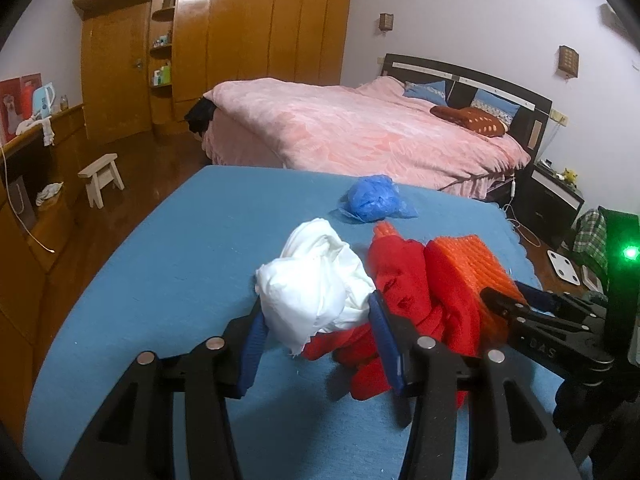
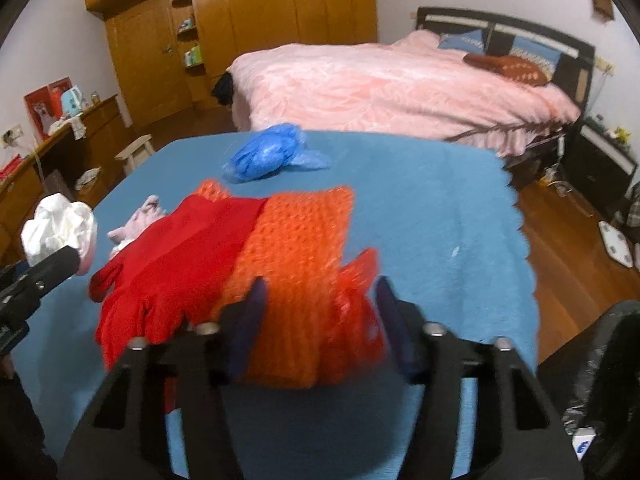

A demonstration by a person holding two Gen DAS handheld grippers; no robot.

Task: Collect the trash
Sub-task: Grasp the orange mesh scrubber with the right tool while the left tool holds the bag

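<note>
Left wrist view: left claw (image 1: 316, 320) pinches white wad (image 1: 316, 280); right claw (image 2: 320, 320) straddles orange knit (image 2: 296, 248), grip unclear.

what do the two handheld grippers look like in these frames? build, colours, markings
Both match: left gripper and right gripper have matte black angular linkage arms with cut-out slots and round silver pins, plus dark blue finger pads. Seen from the left camera, the right gripper shows faint embossed lettering and a green light.
</note>
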